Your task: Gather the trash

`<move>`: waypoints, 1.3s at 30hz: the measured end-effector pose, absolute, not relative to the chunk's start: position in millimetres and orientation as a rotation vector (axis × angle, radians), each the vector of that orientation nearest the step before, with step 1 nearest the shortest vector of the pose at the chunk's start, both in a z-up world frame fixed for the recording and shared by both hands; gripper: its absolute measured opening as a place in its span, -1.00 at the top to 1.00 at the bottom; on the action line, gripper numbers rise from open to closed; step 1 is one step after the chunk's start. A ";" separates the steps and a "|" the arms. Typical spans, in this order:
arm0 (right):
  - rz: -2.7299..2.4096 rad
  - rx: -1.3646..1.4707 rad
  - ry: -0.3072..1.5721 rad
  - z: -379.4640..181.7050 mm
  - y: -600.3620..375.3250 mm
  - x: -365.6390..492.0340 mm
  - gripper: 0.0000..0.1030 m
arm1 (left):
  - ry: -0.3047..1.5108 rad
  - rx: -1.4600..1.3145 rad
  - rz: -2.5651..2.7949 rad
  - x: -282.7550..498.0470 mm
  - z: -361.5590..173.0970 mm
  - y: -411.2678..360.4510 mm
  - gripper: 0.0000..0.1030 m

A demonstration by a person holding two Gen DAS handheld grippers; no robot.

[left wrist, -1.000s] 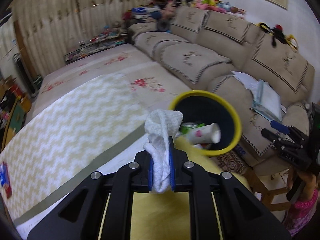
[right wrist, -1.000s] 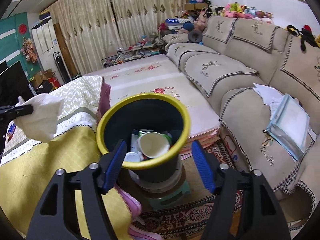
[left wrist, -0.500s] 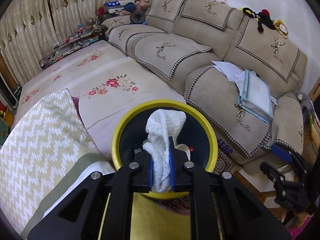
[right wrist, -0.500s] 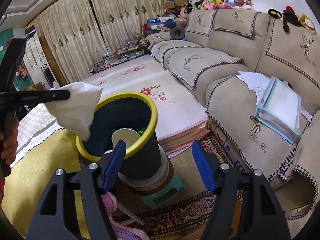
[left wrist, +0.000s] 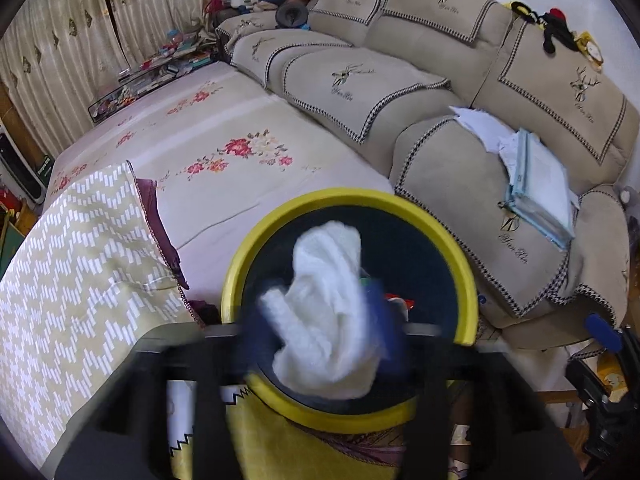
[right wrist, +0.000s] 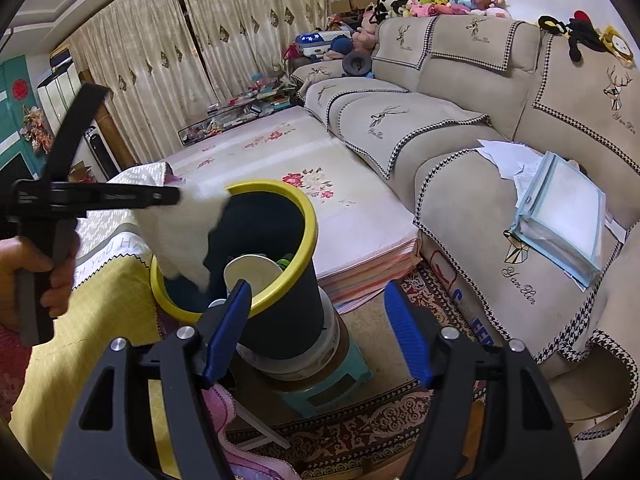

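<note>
Hanging over the mouth of the yellow-rimmed bin [right wrist: 256, 264], the white tissue [right wrist: 182, 236] droops from the left gripper [left wrist: 324, 320], its long axis running straight down from the jaws into the opening. That is the relation the drop turns on: the wad lies directly below and ahead of the jaws, inside the rim as the left wrist view shows it. The left jaws are badly blurred there (motion smear), so I cannot tell whether they pinch the tissue or have parted. The right gripper [right wrist: 320, 336] stands just beside the bin with jaws spread wide and holding nothing; the left is plainly the nearer one. Count: one tissue, one bin, one paper cup [right wrist: 252, 272] visible inside it, two grippers.
</note>
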State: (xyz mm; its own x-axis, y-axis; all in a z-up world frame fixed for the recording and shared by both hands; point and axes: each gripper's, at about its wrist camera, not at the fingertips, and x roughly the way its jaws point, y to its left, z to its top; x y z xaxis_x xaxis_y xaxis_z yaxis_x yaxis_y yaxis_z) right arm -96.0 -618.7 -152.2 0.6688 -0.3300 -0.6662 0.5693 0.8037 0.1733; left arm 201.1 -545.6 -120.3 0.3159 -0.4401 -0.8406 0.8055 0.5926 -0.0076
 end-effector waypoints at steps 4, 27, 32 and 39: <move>-0.525 0.370 0.669 -149.2 -615.2 -92.6 -0.30 | 0.944 0.450 -0.849 210.3 -129.1 -542.6 -0.71; -0.234 0.119 0.590 -81.3 -449.9 -44.0 -0.88 | 0.661 0.016 -0.223 81.0 -36.3 -100.6 -0.91; -0.194 0.100 0.558 -61.0 -410.3 -46.3 -0.88 | 0.627 -0.039 -0.145 45.9 -26.2 -34.3 -0.91; -0.207 0.099 0.515 -39.2 -389.3 -75.3 -0.88 | 0.607 -0.005 -0.161 15.5 -26.7 -34.8 -0.91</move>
